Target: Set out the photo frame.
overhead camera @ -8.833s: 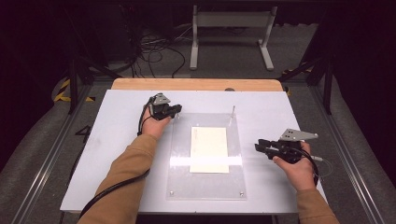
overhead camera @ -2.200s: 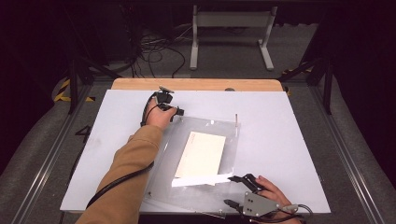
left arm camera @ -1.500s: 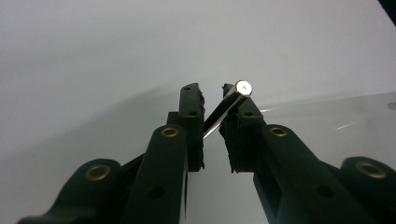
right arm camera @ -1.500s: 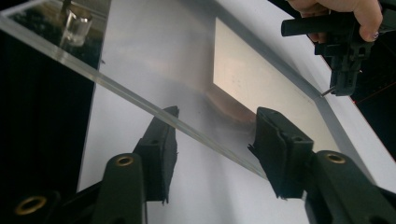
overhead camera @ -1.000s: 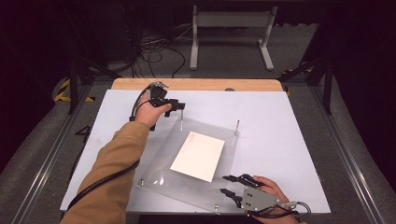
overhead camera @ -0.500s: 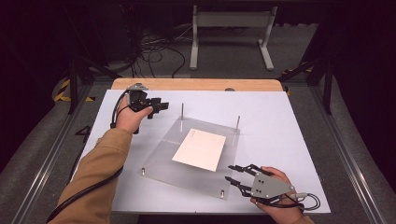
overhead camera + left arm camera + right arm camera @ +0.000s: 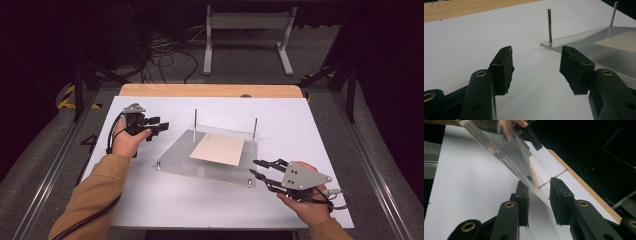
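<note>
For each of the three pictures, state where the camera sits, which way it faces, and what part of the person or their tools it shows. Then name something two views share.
High view: above the person's side, facing forward and down on the white table; both forearms, left gripper and right gripper show.
Left gripper view: rides the left gripper, facing a metal pin at the clear plate corner.
Right gripper view: rides the right gripper, facing the plate's edge; a hand beyond.
Shared: plate, pins, table.

The left gripper, jaws apart and empty, hovers over the white table, near the clear acrylic plate's pinned corner.
</note>
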Demonstrator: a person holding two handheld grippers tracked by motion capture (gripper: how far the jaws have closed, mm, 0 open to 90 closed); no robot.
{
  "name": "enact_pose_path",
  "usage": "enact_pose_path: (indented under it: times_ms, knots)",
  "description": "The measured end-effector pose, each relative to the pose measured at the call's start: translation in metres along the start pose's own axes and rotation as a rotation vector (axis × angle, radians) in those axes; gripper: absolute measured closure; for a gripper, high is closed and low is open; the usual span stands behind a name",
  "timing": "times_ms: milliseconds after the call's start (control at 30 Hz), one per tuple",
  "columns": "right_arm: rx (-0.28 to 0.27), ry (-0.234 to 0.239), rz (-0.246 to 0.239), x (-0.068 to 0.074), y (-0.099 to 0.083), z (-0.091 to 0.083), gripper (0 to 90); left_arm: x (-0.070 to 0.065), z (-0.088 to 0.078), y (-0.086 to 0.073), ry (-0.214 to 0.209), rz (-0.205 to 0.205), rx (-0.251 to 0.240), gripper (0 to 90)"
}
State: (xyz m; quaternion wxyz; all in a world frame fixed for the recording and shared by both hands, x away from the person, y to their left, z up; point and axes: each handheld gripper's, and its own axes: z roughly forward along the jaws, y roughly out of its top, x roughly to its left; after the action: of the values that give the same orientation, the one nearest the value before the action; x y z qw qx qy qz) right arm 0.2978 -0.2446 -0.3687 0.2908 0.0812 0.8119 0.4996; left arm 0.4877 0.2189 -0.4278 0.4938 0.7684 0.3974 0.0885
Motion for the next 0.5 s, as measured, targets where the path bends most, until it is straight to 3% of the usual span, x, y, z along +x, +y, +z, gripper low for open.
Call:
enact_pose_path:
  times_ms: [133, 400, 433, 467, 500]
  knots:
    - [-0.01, -0.006, 0.036, -0.014, 0.003, -0.003, 71.8, -0.002, -0.009, -0.014, 0.015, 0.016, -0.013, 43.9]
    - [-0.036, -0.007, 0.064, -0.03, 0.012, 0.0, 72.9, -0.008, -0.021, -0.041, 0.011, -0.004, -0.051, 43.5]
    - [-0.039, -0.009, 0.07, -0.033, 0.012, 0.0, 73.1, -0.008, -0.023, -0.045, 0.027, 0.023, -0.048, 43.5]
    - [-0.044, -0.012, 0.082, -0.036, 0.013, 0.0, 73.2, -0.01, -0.023, -0.047, 0.02, -0.001, -0.051, 43.5]
    - [-0.048, -0.015, 0.091, -0.039, 0.013, 0.0, 73.3, -0.011, -0.024, -0.05, 0.025, 0.005, -0.047, 43.5]
